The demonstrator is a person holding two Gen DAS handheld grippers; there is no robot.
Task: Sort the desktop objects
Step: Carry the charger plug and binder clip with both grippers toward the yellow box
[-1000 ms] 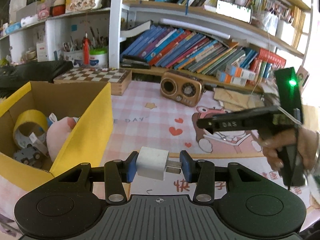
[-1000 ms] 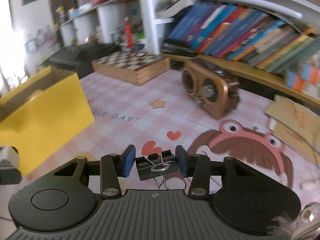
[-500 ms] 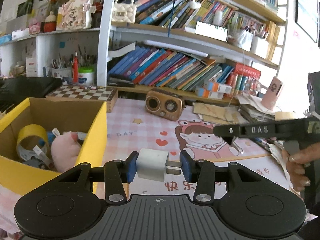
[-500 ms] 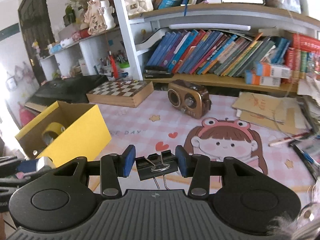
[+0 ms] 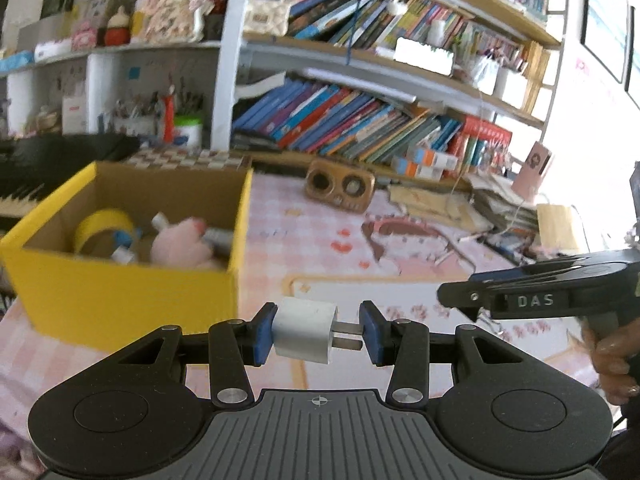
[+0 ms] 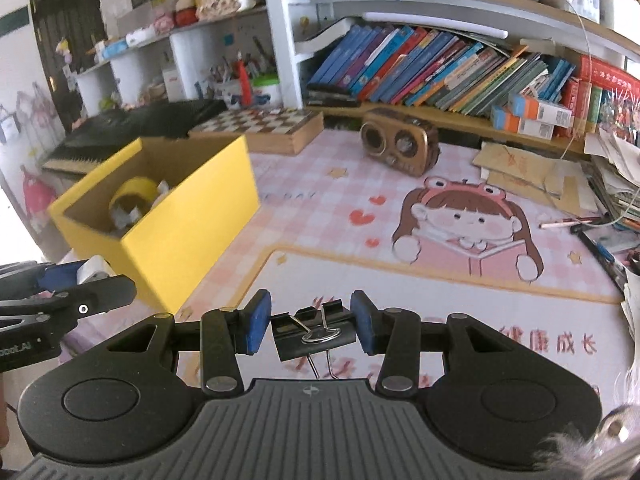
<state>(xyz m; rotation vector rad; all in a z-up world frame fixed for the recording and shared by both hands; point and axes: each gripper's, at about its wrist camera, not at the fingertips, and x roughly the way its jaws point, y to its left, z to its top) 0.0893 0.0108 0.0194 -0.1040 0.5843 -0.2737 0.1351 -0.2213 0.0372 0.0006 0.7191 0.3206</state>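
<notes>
The left gripper (image 5: 318,334) is clamped on a small white plastic plug-in charger block (image 5: 306,335), its blue pads pressing the block's flat end on one side and its two metal prongs on the other; the block hangs in the air just short of the near wall of the open yellow cardboard box (image 5: 124,300); the box stands at the left edge of the desk, on a pink checked cartoon desk mat (image 6: 420,240) that covers the worktop; inside the box lie a yellow roll of tape (image 5: 102,226), a pink plush toy (image 5: 180,246) and a few small items too blurred to name; the right gripper (image 6: 312,324) is closed on a black metal binder clip (image 6: 314,330), gripped across its body with the wire handles pointing back toward the camera; the clip is held above the near part of the mat, to the right of the box; in the left wrist view the right gripper shows from the side at the right edge, a hand (image 5: 612,356) around its handle; at the back edge of the desk sit a brown wooden retro radio (image 6: 400,146) and a wooden chessboard box (image 6: 260,126), below white shelves packed with leaning books (image 6: 432,68).
</notes>
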